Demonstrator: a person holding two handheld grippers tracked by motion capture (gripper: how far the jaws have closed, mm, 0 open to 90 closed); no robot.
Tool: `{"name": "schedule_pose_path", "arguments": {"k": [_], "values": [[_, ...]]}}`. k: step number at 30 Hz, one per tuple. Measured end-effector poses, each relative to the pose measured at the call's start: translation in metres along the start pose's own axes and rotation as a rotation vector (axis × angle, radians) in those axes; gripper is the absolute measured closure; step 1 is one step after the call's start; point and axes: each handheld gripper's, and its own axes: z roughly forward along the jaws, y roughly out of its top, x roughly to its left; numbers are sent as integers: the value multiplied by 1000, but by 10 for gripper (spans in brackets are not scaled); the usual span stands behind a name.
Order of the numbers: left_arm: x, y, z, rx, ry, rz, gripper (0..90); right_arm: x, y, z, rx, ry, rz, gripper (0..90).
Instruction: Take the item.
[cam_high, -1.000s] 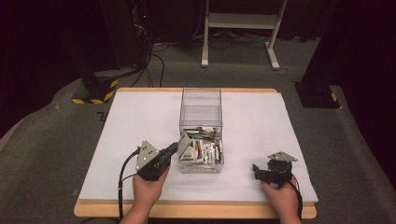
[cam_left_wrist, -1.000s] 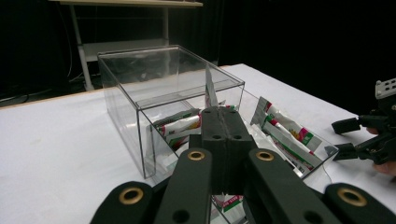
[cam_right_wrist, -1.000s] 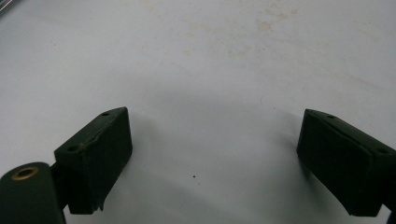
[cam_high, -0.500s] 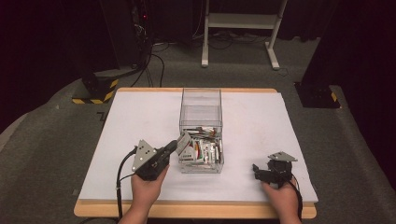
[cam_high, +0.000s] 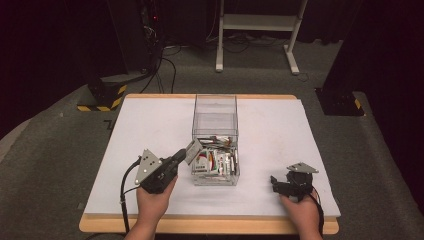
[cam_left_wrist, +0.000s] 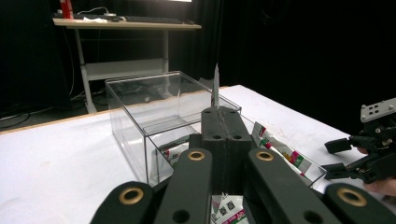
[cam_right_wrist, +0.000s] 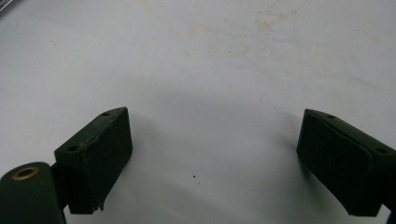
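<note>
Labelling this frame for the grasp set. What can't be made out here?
- Packet in the left gripper: in the left gripper view it stands edge-on above the shut jaws, so its face and print are unreadable.
- Print on the packets in the clear box: too small in the high view; cut off by the jaws in the left gripper view.
- Right gripper: small and dark in the high view; its own view shows jaws apart over the bare white table.
</note>
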Motion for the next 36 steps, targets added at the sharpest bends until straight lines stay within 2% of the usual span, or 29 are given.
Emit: {"name": "schedule_pose_path", "arguments": {"k": [11, 23, 36], "values": [[9, 2, -7, -13, 26, -5, 900, 0, 0, 0, 0, 0, 1, 102], [29, 4, -21, -32, 76, -28, 900, 0, 0, 0, 0, 1, 1, 102], [56, 5, -38, -51, 150, -48, 900, 0, 0, 0, -1, 1, -2, 102]]}}
